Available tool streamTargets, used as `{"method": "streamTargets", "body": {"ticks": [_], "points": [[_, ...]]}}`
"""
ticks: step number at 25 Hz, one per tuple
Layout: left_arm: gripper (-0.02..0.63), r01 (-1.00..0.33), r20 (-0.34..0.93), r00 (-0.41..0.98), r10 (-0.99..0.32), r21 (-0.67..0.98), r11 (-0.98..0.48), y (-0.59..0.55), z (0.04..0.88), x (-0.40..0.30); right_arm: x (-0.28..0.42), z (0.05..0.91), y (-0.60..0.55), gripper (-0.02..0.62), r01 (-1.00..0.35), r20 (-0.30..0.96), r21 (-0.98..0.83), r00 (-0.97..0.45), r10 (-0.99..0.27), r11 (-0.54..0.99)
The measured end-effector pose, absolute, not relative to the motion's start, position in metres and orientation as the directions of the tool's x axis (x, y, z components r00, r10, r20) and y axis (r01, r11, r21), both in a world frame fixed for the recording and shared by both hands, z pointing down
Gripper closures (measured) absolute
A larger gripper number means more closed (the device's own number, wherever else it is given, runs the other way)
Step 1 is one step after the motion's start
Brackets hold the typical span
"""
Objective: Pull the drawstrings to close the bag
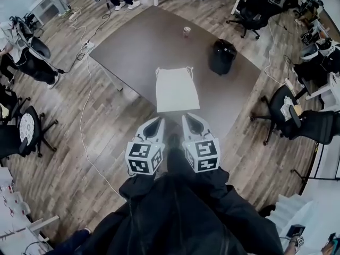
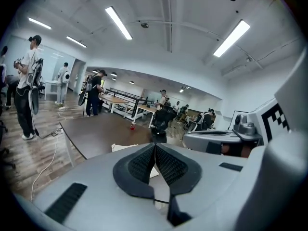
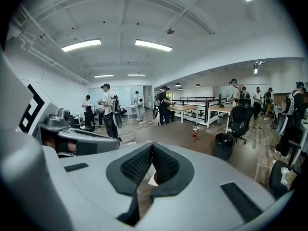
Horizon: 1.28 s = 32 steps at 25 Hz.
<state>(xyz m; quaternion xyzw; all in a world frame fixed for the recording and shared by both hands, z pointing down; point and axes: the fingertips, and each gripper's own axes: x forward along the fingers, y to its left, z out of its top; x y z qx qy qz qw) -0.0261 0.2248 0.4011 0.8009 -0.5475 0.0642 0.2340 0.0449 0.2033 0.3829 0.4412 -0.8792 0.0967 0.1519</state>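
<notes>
A white drawstring bag [image 1: 176, 88] lies flat on the dark brown table [image 1: 143, 47], its mouth and cords at the far end. My left gripper [image 1: 157, 122] and right gripper [image 1: 189, 119] hover side by side just short of the bag's near edge, both shut with nothing between the jaws. In the left gripper view the shut left gripper [image 2: 155, 146] hides most of the bag [image 2: 121, 147]; the right gripper's body shows at the right. The right gripper view has the shut right gripper [image 3: 152, 147] filling the lower half, the table [image 3: 173, 134] beyond it.
A black bag [image 1: 221, 57] stands on the table right of the white one, and a small red cup [image 1: 186, 31] sits at the far edge. Office chairs [image 1: 281, 108] ring the table. Cables trail over the wooden floor [image 1: 85, 105] at left. People stand around the room.
</notes>
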Motion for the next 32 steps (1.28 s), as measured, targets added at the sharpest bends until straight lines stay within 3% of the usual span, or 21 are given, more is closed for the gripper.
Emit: {"method": "streamTargets", "body": {"ticks": [13,32], "points": [[0.574,-0.927,0.466,0.345,-0.815,0.306,-0.217,0.049,0.449,-0.046,0.047,0.424,0.024,0.574,-0.810,0.426,-0.095,-0.559,-0.711,0.579],[0.574,-0.926,0.656,0.336,-0.676,0.361,-0.110,-0.033,0.565,-0.078,0.067,0.522,-0.070,0.574,-0.843,0.631,-0.077,-0.454,-0.629,0.532]]}}
